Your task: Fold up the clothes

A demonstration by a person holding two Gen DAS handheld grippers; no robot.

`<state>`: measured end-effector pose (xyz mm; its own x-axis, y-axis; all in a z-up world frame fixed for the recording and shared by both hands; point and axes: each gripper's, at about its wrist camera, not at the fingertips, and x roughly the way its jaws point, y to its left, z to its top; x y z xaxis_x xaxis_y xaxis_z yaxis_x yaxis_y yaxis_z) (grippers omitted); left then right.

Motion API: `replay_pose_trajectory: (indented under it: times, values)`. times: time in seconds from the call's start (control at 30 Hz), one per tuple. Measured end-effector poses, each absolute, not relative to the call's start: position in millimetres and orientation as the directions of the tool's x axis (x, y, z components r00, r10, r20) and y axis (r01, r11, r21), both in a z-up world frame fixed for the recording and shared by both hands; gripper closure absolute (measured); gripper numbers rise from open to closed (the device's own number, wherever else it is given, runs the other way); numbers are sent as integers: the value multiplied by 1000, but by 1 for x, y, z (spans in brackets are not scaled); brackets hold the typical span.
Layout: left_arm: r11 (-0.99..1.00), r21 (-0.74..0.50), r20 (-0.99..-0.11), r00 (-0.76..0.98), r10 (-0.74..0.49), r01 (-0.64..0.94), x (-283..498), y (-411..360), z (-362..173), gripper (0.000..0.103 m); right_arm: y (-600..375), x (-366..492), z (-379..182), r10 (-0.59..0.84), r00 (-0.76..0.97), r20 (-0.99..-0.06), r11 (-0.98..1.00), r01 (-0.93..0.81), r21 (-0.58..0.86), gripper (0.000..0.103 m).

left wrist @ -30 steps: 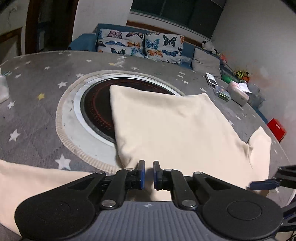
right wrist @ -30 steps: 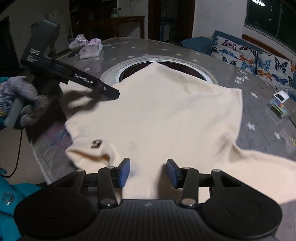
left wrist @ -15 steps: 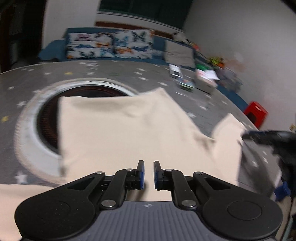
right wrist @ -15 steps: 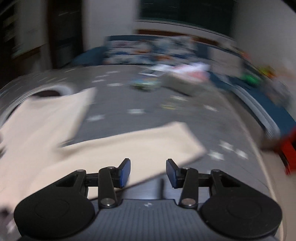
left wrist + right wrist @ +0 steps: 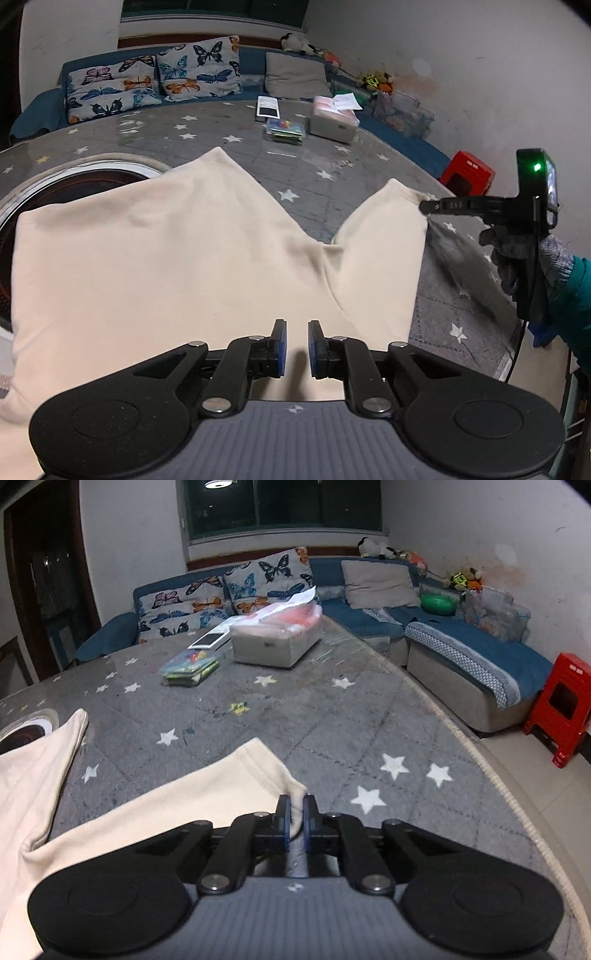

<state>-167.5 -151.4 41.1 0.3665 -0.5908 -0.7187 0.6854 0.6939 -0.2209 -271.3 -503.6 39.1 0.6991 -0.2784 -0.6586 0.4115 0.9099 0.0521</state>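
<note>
Pretty lived-in room. White walls (image 5: 461, 513), scuffed and stained in the far right corner. A dark window (image 5: 284, 504) is set in the back wall, with a ceiling lamp (image 5: 218, 483) reflected in the glass. A blue corner sofa (image 5: 461, 642) is run along the back and right walls, and butterfly cushions (image 5: 229, 590) plus a plain grey cushion (image 5: 376, 583) are propped on it. Plush toys (image 5: 384, 548) are lined up on the backrest. A red stool (image 5: 561, 705) is parked on the pale floor (image 5: 535, 771) to the right. A dark wooden door frame (image 5: 22, 572) can be made out on the left. Lighting is dim overall.
</note>
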Motion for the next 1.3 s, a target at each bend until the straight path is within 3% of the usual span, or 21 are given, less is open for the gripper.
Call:
replay_pose_trajectory:
  times: [0.1, 0.33, 0.53, 0.87, 1.1, 1.3]
  values:
    - [684, -220, -723, 354, -593, 695, -168, -159, 38, 83, -503, -281, 50, -315, 717, -622, 906, 422, 29, 99]
    - [662, -166, -727, 363, -583, 731, -177, -180, 28, 71, -511, -285, 36, -311, 693, -650, 895, 444, 46, 99]
    - [681, -183, -705, 388, -593, 709, -177, -160, 39, 61, -494, -298, 78, -263, 770, -581, 927, 368, 67, 99]
    - [810, -182, -674, 530, -515, 557, -173, -69, 55, 52, -390, -311, 170, 72, 874, -481, 996, -37, 82, 99]
    - [864, -192, -650, 599, -467, 465, -182, -16, 57, 50, -283, -294, 163, 317, 792, -522, 940, -336, 63, 99]
    - [885, -204, -648, 620, -443, 419, -187, 10, 54, 49, -222, -282, 135, 419, 684, -597, 880, -468, 81, 96]
